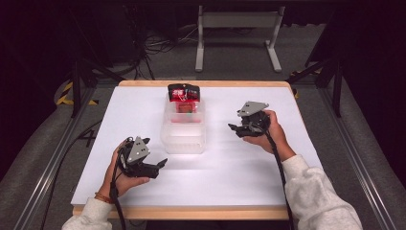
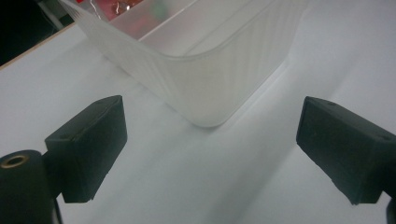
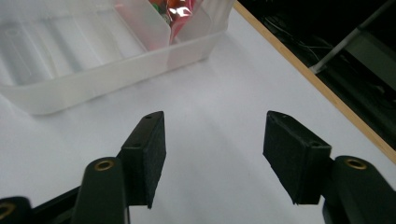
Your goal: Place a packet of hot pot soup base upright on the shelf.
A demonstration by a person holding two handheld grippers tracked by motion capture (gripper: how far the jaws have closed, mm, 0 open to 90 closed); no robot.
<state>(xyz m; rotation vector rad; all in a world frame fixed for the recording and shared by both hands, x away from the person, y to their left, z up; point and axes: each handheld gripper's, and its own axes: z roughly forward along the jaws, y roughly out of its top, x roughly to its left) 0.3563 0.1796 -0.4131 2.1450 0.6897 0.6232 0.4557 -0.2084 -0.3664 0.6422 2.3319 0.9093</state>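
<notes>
A translucent plastic bin [image 1: 184,128] stands mid-table, split by a divider. Its far compartment holds red and black snack packets [image 1: 183,94]; the near compartment looks bare. My left gripper [image 1: 160,165] rests low at the front left, open, its jaws pointing at the bin's near corner [image 2: 205,88] with nothing between them. My right gripper [image 1: 233,128] sits to the right of the bin, open and empty, facing the bin's side wall [image 3: 102,74]. A red packet [image 3: 180,11] shows behind the divider in the right gripper view.
The white table top [image 1: 230,167] has a wooden edge [image 3: 308,74] along its far and right sides. Beyond it lie a dark floor, cables [image 1: 158,45] and a grey metal stand [image 1: 237,21]. Metal rails [image 1: 48,163] run along both sides.
</notes>
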